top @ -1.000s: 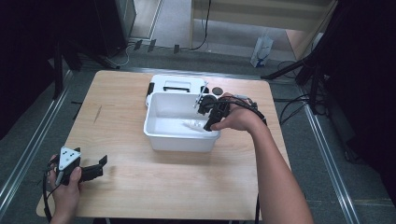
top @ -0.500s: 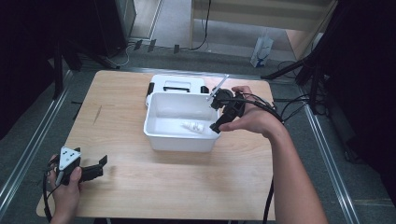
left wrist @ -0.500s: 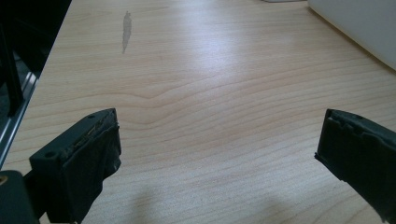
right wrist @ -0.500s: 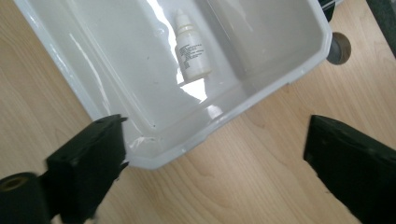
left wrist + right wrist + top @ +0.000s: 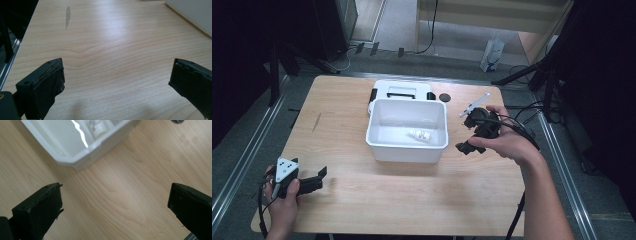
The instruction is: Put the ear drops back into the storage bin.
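With both my left gripper (image 5: 117,85) and right gripper (image 5: 113,211) gaping empty, the small white bottle (image 5: 419,134) in the tub (image 5: 407,150) looks light, probably slick plastic, best pinched across its middle.

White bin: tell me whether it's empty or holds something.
Not empty. A small white bottle lies on its side on the floor of the white bin; it holds nothing else.
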`<state>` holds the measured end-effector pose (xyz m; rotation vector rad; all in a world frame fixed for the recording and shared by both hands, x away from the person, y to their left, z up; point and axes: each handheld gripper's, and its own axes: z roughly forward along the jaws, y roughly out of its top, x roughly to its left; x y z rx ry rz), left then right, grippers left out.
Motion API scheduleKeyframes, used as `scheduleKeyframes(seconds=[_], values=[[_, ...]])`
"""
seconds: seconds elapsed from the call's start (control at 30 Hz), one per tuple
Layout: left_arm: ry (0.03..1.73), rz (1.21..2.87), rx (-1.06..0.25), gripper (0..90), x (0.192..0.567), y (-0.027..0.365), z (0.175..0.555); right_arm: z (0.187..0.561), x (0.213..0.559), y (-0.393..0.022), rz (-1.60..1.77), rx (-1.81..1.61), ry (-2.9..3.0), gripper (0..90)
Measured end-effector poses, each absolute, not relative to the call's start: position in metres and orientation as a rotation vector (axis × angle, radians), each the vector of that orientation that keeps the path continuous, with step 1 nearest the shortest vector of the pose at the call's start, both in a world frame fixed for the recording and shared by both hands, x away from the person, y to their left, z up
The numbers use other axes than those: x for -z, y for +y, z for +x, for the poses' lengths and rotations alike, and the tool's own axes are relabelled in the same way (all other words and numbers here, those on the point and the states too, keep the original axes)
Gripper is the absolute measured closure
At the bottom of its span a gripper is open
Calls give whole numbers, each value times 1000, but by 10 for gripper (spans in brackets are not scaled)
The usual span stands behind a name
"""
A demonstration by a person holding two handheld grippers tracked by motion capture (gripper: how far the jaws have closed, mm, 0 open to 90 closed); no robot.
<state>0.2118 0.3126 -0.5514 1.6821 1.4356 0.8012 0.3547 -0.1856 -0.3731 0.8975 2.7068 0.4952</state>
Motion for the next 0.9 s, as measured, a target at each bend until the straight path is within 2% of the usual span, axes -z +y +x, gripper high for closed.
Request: scheduleKeyframes(seconds=[0.33, 0.9], values=[[1438, 1686, -804, 4, 551, 312, 212, 330, 405, -228, 997, -509, 2680, 0], [1441, 1684, -809, 4, 551, 312, 211, 291, 460, -274, 1095, -541, 2590, 0]])
